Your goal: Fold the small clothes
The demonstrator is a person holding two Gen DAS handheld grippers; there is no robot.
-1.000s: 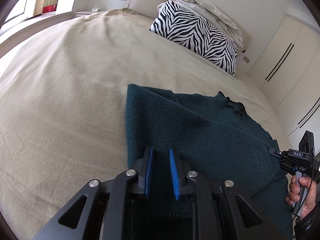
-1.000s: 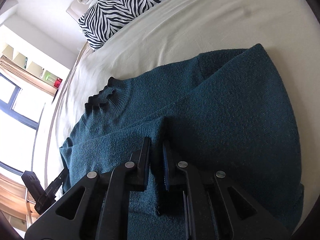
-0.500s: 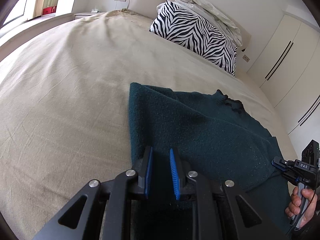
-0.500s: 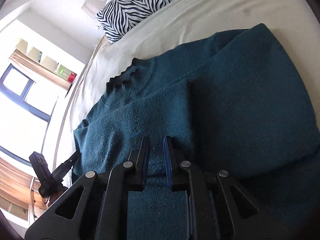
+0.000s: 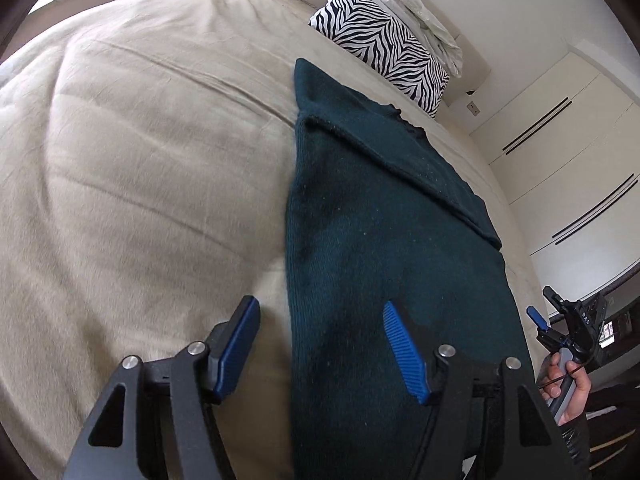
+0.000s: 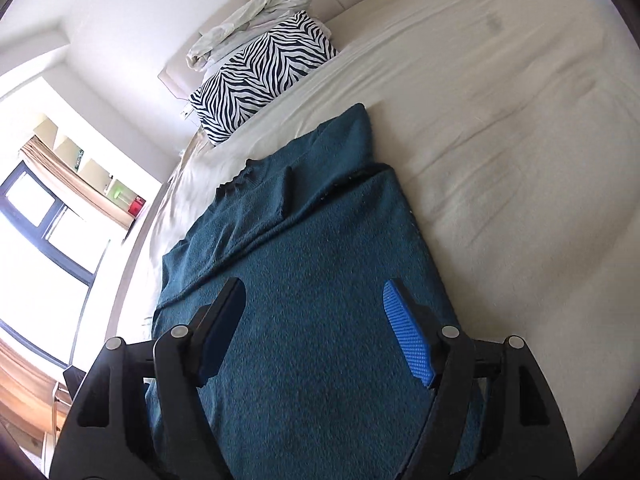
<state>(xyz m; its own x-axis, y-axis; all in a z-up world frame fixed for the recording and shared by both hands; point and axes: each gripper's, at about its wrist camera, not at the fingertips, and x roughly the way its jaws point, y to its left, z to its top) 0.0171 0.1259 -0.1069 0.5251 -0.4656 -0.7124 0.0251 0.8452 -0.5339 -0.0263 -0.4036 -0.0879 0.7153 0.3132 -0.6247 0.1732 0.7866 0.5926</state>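
The left gripper has its jaws spread wide and grips nothing; the left edge of the dark teal sweater runs up between its 2 blue pads, with the beige bedspread under the left pad. The right gripper is likewise spread wide and holds nothing, both pads above the sweater, which lies in a long strip stretching ahead of the jaws, a folded layer across its far part. A zebra-print pillow sits beyond it.
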